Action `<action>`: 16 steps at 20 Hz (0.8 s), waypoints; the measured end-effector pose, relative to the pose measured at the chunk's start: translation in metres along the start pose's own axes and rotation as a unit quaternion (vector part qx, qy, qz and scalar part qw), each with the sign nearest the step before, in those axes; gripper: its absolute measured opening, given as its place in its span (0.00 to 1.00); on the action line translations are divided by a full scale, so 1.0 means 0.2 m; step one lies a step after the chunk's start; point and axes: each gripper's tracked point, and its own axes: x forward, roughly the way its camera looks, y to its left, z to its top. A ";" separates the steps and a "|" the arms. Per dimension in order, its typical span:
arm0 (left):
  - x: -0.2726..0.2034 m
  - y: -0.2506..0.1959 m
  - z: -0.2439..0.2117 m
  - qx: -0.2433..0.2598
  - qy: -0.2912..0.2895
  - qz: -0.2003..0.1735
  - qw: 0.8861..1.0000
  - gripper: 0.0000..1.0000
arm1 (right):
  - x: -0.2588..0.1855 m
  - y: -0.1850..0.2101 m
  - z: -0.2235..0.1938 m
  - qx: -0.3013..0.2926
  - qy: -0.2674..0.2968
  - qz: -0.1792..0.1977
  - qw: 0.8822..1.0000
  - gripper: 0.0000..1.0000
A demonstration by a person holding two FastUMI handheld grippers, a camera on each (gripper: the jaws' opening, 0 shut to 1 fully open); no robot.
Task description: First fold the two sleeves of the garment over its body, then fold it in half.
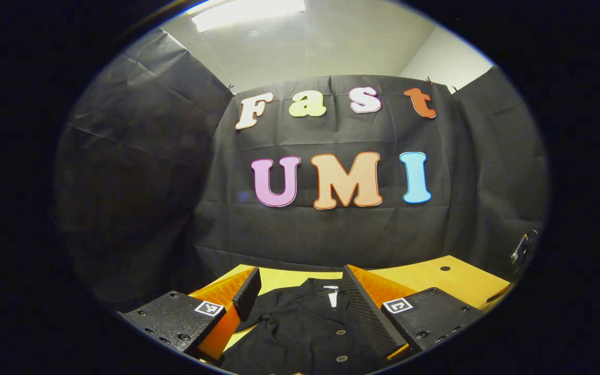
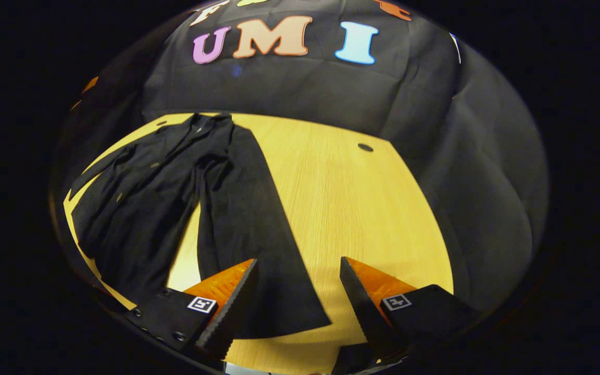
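A black buttoned garment (image 2: 138, 198) lies flat on the yellow wooden table (image 2: 357, 208), collar toward the back wall. One long sleeve (image 2: 248, 219) stretches out toward my right gripper (image 2: 295, 307), which is open just above the table; the sleeve's end lies by its left finger (image 2: 227, 307). The other sleeve (image 2: 97, 172) lies on the garment's far side. In the left gripper view my left gripper (image 1: 305, 307) hangs open over the garment's (image 1: 300, 328) buttoned front, below the collar's white label (image 1: 333, 296). Nothing is held.
The table (image 1: 435, 281) has a small round hole (image 2: 365, 147) near its back right corner. Bare wood spreads to the right of the garment. Black cloth walls close in the booth at the back and sides. Part of the other gripper (image 1: 524, 247) shows at the right edge.
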 end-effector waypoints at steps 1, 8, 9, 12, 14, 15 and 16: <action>0.00 0.00 -0.01 0.000 0.002 0.000 1.000 0.95 | 0.01 0.01 -0.01 0.002 0.010 0.004 1.000 1.00; -0.01 -0.02 -0.02 -0.001 0.009 0.001 1.000 0.99 | 0.03 0.03 -0.09 0.002 0.075 0.033 0.997 1.00; -0.01 -0.02 -0.02 0.000 0.009 0.001 1.000 0.99 | 0.02 0.02 -0.06 0.013 0.080 0.038 0.996 1.00; -0.02 -0.02 -0.02 0.004 0.009 0.000 1.000 0.95 | 0.00 0.03 -0.07 0.057 0.091 0.054 0.993 0.99; -0.02 -0.01 -0.03 0.006 0.011 0.002 1.000 0.95 | 0.03 0.05 -0.07 0.055 0.082 0.058 0.993 0.93; -0.03 -0.01 -0.03 0.007 0.014 0.003 1.000 0.95 | 0.02 0.08 -0.07 0.051 0.076 0.064 0.994 0.77; -0.03 0.00 -0.04 0.010 0.018 0.004 1.000 0.95 | 0.02 0.12 -0.08 0.045 0.068 0.066 0.994 0.62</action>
